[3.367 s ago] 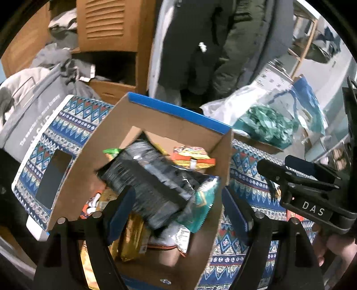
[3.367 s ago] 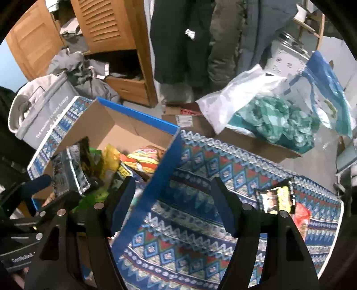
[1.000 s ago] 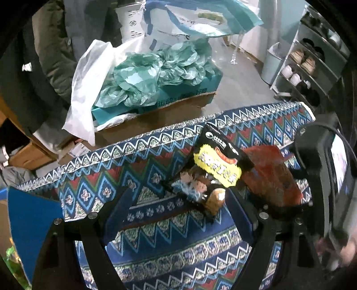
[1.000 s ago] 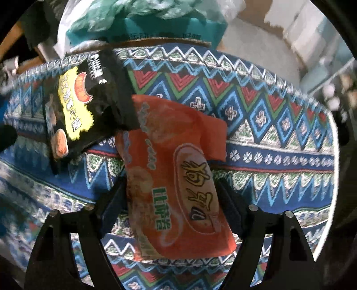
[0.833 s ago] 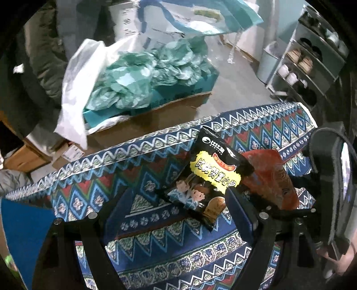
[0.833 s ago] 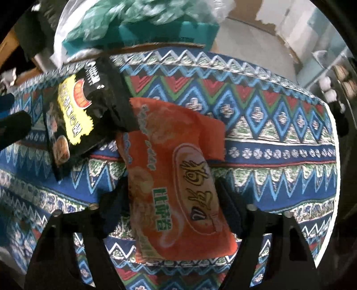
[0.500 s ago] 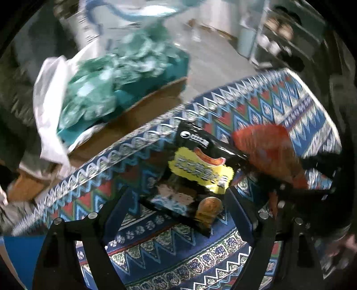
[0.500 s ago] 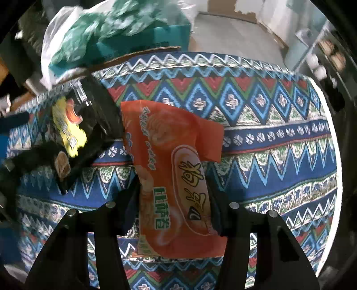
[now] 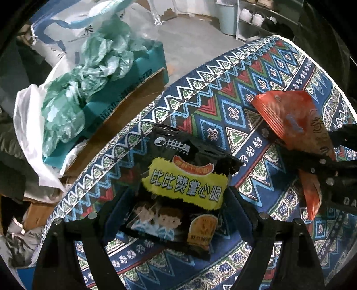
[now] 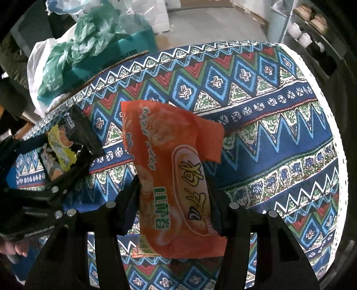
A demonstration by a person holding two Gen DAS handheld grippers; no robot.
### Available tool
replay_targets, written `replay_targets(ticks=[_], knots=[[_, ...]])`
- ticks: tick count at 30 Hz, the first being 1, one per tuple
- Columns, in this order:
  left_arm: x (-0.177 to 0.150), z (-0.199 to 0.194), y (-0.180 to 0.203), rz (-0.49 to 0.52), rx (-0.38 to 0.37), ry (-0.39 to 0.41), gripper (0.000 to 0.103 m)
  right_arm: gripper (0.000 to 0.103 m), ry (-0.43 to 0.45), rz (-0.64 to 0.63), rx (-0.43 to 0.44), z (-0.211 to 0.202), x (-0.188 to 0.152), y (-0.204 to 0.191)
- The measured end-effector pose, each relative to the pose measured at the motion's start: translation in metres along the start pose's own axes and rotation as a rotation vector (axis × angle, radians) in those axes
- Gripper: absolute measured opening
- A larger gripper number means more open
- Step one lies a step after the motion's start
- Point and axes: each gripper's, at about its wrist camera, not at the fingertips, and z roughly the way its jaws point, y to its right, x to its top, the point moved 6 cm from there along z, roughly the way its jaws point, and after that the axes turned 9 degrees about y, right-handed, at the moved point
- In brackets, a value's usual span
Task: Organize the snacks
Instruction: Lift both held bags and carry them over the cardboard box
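Note:
My left gripper (image 9: 176,214) is shut on a black snack packet with a yellow label (image 9: 183,187), its fingers pressing the packet's two sides just above the patterned cloth. My right gripper (image 10: 174,205) is shut on an orange noodle packet (image 10: 169,156) and holds it tilted up off the cloth. The orange packet also shows in the left wrist view (image 9: 290,120), with the right gripper's black body at that frame's right edge. The black packet and the left gripper show in the right wrist view (image 10: 62,142) at the left.
A blue, red and green patterned cloth (image 10: 267,125) covers the table. Beyond its far edge stands a teal cardboard box (image 9: 125,80) stuffed with green and white plastic bags (image 9: 73,89). Bare floor, a bin and a shoe rack (image 9: 252,15) lie further back.
Both grippers have closed in on the packets: the left now grips the black one, the right grips the orange one and has lifted it off the cloth. The two packets no longer overlap.

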Motion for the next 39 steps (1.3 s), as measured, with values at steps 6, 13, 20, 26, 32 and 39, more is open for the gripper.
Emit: replay_targets(ticks=[6, 13, 20, 26, 32, 39], knots=[[0.001, 0.007, 0.004, -0.016, -0.010, 0.001, 0.085, 0.053, 0.002, -0.004, -0.002, -0.001, -0.002, -0.001], [-0.005, 0.002, 0.000, -0.087, -0.031, 0.030, 0.061, 0.053, 0.018, -0.029, 0.000, -0.004, 0.001, -0.015], [-0.025, -0.013, -0.009, -0.157, -0.010, 0.034, 0.061, 0.053, 0.041, -0.079, 0.007, -0.016, 0.002, -0.036], [-0.047, -0.040, -0.018, -0.244, 0.001, 0.039, 0.061, 0.053, 0.059, -0.118, 0.003, -0.034, -0.002, -0.047], [-0.064, -0.071, -0.029, -0.296, 0.023, 0.050, 0.061, 0.053, 0.083, -0.151, 0.015, -0.054, -0.004, -0.064], [-0.075, -0.116, -0.040, -0.388, 0.027, 0.096, 0.061, 0.053, 0.119, -0.182, 0.045, -0.079, -0.002, -0.086]])
